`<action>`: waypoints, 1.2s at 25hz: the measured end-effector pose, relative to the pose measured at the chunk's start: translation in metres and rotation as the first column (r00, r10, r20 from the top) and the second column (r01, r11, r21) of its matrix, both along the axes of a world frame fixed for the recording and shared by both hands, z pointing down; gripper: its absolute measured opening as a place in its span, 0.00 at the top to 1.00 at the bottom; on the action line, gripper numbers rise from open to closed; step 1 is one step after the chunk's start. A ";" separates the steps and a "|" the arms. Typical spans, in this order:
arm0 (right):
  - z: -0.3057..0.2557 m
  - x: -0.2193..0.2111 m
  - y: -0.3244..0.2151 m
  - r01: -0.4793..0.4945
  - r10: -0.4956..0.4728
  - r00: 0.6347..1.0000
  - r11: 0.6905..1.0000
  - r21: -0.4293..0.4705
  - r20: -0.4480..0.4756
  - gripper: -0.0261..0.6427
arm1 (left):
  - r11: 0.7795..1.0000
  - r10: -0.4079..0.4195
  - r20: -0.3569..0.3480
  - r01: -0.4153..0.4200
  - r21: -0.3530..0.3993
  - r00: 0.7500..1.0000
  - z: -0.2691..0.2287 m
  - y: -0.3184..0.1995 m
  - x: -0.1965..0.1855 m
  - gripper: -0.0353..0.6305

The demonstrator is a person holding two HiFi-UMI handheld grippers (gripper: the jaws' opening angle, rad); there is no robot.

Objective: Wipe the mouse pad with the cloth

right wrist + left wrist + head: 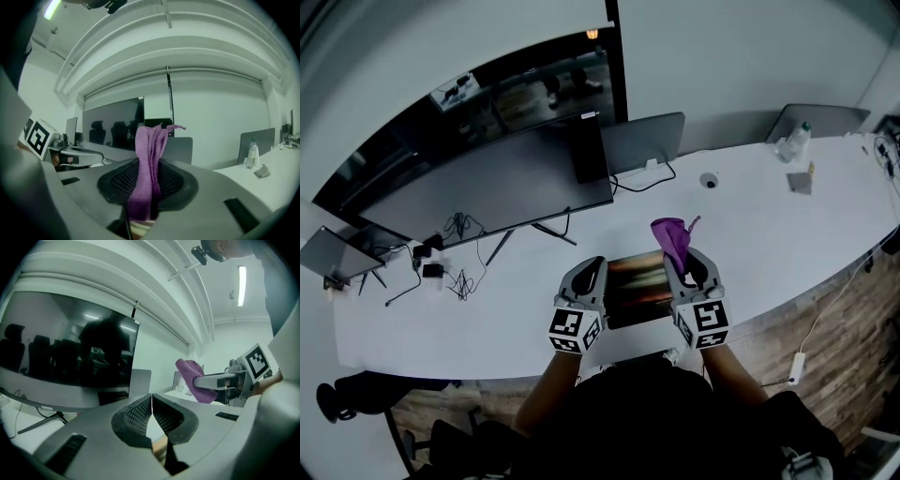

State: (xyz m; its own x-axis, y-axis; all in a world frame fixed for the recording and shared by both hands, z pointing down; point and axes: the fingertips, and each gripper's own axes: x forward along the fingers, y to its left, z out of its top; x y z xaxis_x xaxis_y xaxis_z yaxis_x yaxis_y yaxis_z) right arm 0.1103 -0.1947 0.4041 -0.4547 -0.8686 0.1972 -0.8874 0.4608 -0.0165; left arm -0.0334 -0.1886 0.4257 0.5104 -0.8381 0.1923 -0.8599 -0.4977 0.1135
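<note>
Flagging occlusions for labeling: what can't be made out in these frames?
- Mouse pad, head view: side edges under the left gripper and right gripper; print blurred.
- Cloth, right gripper view: lower end hidden between the jaws.
- Small round object on the desk, head view: too small to identify.

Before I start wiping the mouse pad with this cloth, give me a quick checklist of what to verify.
1. Cloth held in the right claw: ok, the jaws are shut on it.
2. Cloth on the mouse pad: not ok, it stands up above the claw, off the pad.
3. Left claw free: ok, jaws together with nothing between them.
4. Pad surface bare: ok in the part that shows between the two claws.
5. Pad lying flat on the desk: cannot tell, the claws cover its side edges.
6. Monitor out of the way: ok, it stands behind the pad, apart from it.
</note>
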 end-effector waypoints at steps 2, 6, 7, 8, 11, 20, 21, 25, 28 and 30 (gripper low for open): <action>-0.013 -0.001 0.000 0.005 -0.005 1.000 0.999 0.042 0.011 0.78 | 1.000 0.000 0.000 0.000 0.019 1.000 -0.010 -0.001 -0.001 0.91; -0.032 0.000 -0.001 0.001 -0.005 0.999 0.996 0.089 0.039 0.78 | 0.998 -0.002 -0.006 0.002 0.055 1.000 -0.026 -0.002 -0.002 0.91; -0.036 0.000 -0.002 -0.001 -0.003 0.999 0.996 0.094 0.045 0.78 | 0.998 -0.005 -0.010 0.005 0.063 1.000 -0.029 -0.003 -0.002 0.91; -0.040 -0.001 -0.002 -0.003 -0.002 0.999 0.995 0.100 0.049 0.78 | 0.998 -0.008 -0.015 0.009 0.069 1.000 -0.032 -0.004 -0.003 0.91; -0.049 -0.005 -0.003 -0.001 -0.005 0.999 0.992 0.122 0.047 0.78 | 0.996 -0.008 -0.025 0.010 0.083 1.000 -0.040 -0.003 -0.003 0.91; -0.059 -0.007 0.001 -0.007 0.004 1.000 0.986 0.168 0.014 0.79 | 0.994 0.011 -0.021 -0.009 0.110 1.000 -0.051 0.002 0.000 0.91; -0.059 -0.007 0.002 -0.009 0.007 1.000 0.986 0.169 0.009 0.79 | 0.994 0.012 -0.020 -0.010 0.112 1.000 -0.052 0.002 0.000 0.91; -0.056 -0.005 0.002 -0.016 0.016 1.000 0.986 0.164 0.000 0.79 | 0.993 0.011 -0.010 -0.010 0.120 1.000 -0.052 0.003 0.000 0.91; -0.053 -0.004 0.003 -0.022 0.023 1.000 0.987 0.159 -0.001 0.79 | 0.993 0.011 -0.008 -0.010 0.116 1.000 -0.050 0.003 -0.001 0.91; -0.052 -0.003 0.003 -0.026 0.026 1.000 0.987 0.158 -0.002 0.79 | 0.994 0.011 -0.006 -0.010 0.112 1.000 -0.048 0.003 -0.001 0.91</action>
State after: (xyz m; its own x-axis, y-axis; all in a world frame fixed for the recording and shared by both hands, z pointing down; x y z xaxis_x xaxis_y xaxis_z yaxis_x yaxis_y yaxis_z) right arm 0.1068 -0.1918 0.3518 -0.4310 -0.9005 0.0582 -0.8990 0.4341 0.0584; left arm -0.0348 -0.1857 0.3775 0.5204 -0.8487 0.0942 -0.8539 -0.5166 0.0626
